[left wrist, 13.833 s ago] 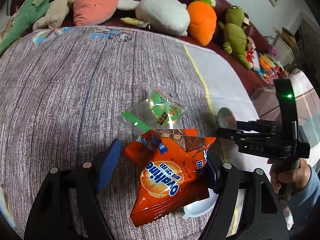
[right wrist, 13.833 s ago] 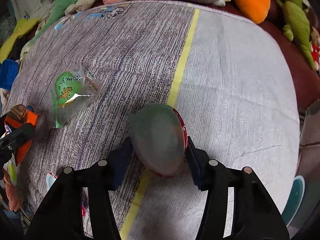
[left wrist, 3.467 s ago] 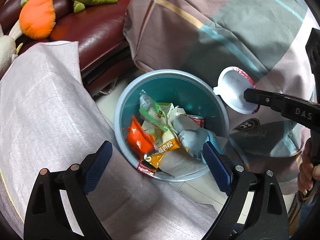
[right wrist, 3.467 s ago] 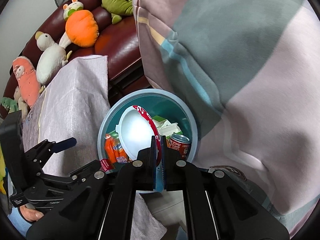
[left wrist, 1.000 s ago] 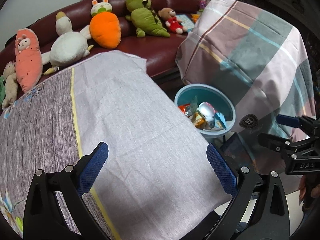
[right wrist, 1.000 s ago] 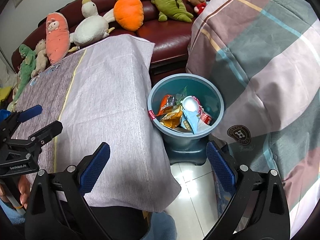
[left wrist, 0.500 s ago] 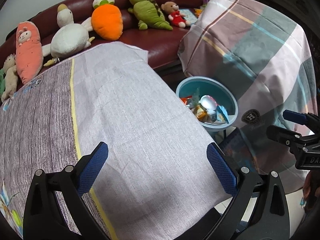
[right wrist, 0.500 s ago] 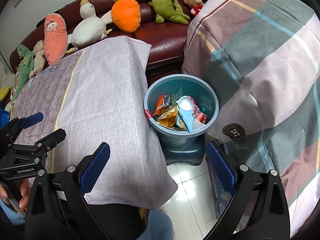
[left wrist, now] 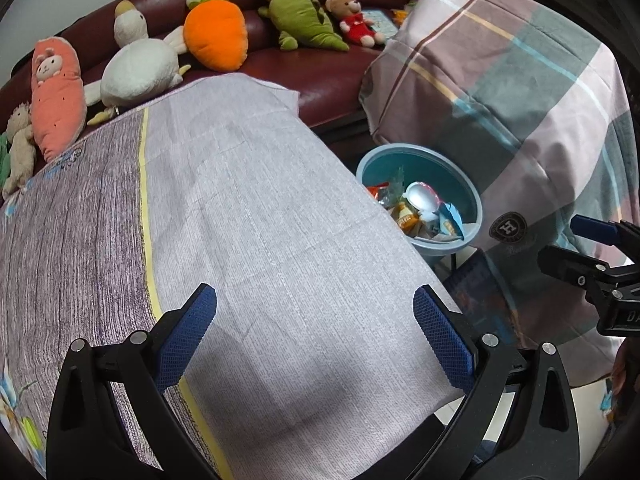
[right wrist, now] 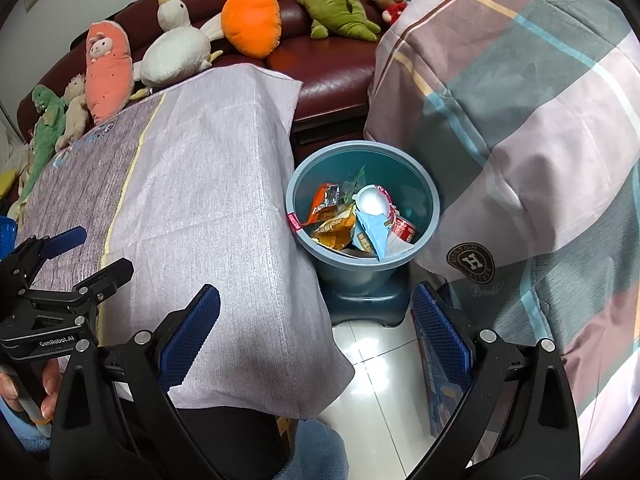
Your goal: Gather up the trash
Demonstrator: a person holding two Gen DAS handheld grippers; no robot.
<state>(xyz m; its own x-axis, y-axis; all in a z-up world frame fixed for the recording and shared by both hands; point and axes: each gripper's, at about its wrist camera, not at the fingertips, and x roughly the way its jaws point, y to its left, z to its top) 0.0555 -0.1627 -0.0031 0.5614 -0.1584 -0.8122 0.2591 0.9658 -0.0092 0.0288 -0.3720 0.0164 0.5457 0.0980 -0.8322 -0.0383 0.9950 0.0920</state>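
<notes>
Both my grippers are empty, jaws spread wide. Left gripper (left wrist: 314, 328) hovers over the cloth-covered table (left wrist: 260, 220), blue pads (left wrist: 186, 330) well apart, nothing between them. Right gripper (right wrist: 316, 328) hangs off the table's edge above the floor (right wrist: 372, 380), also gaping.

Trash is in the bin (right wrist: 430, 196): teal, on the floor between the table and a plaid-draped piece (right wrist: 520, 100). Inside: an orange wrapper (right wrist: 326, 198), a white lid (right wrist: 372, 202) on top, a blue packet (right wrist: 374, 232), and a red can (right wrist: 404, 228) near the right wall. A red scrap (right wrist: 294, 222) sits on the rim's left edge.

Table top shows no wrappers in either view.

Plush toys (left wrist: 212, 32) line the sofa (left wrist: 332, 68) behind. My left hand (right wrist: 24, 392) shows at the right view's lower left, gripping the handle.
</notes>
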